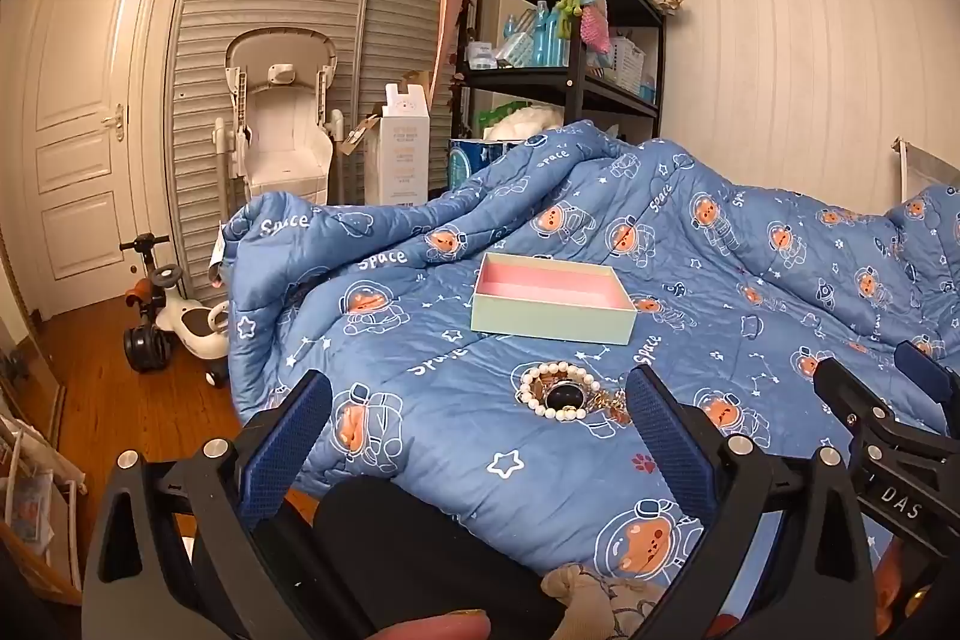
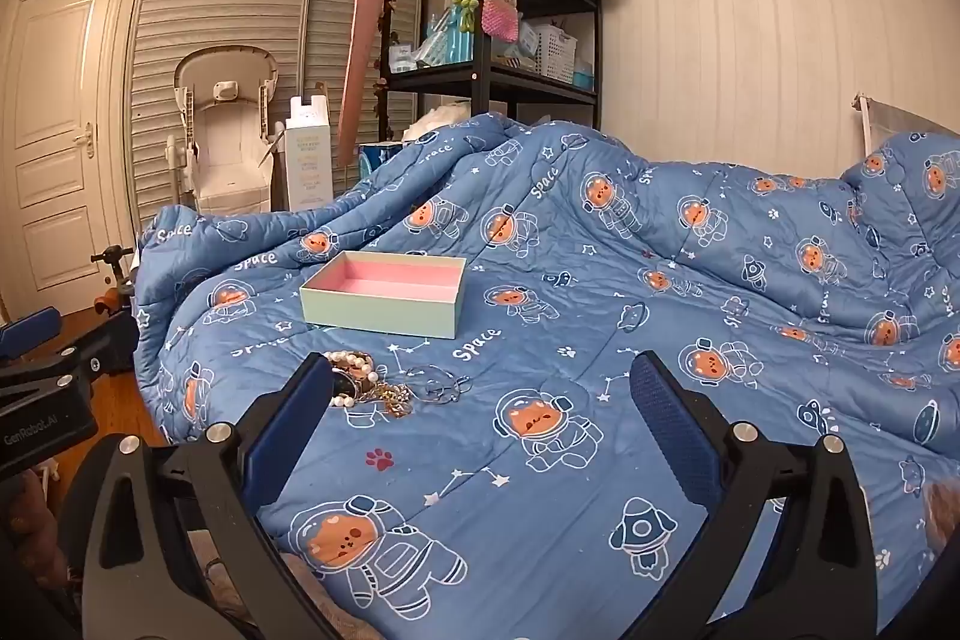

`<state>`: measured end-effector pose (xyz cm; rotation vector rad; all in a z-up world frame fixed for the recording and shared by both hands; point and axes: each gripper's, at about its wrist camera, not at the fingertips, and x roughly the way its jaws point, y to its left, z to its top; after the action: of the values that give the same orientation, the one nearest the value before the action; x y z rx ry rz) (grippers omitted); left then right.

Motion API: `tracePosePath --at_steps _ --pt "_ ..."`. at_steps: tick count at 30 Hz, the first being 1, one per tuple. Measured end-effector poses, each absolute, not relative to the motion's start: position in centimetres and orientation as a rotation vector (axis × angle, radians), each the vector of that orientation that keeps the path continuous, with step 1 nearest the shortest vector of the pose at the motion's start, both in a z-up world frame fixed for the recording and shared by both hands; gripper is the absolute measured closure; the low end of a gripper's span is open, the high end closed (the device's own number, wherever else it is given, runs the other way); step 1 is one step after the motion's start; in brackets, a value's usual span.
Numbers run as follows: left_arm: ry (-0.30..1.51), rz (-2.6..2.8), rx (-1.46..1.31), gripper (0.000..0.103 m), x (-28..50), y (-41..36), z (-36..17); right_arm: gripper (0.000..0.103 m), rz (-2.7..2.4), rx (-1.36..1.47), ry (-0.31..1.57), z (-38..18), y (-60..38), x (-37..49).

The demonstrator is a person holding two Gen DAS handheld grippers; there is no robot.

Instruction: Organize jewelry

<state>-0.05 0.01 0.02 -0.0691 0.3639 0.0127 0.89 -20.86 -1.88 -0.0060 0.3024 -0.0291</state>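
Note:
A pale green box (image 1: 552, 301) with a pink inside lies open and empty on the blue bed quilt (image 1: 456, 418); it also shows in the right wrist view (image 2: 384, 295). In front of it lies a small heap of jewelry: a pearl bracelet (image 1: 543, 391) around a dark round piece, a gold chain (image 2: 396, 397) and a thin silver piece (image 2: 438, 385). My left gripper (image 1: 477, 421) is open and empty, just short of the pearls. My right gripper (image 2: 480, 400) is open and empty, with the heap by its left finger.
The quilt is bunched up behind the box. A black shelf rack (image 1: 576, 28) with hanging knitted bags stands behind the bed. A white baby seat (image 1: 282, 124), a tall white carton (image 1: 405, 148) and a ride-on toy (image 1: 174, 322) stand on the wooden floor at left.

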Motion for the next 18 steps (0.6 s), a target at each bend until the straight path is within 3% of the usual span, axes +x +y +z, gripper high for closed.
tracePosePath --at_steps 18 --pt "0.373 0.018 -0.065 0.007 0.13 0.24 -0.13 0.005 -0.032 0.002 0.307 -1.85 -20.82 0.86"
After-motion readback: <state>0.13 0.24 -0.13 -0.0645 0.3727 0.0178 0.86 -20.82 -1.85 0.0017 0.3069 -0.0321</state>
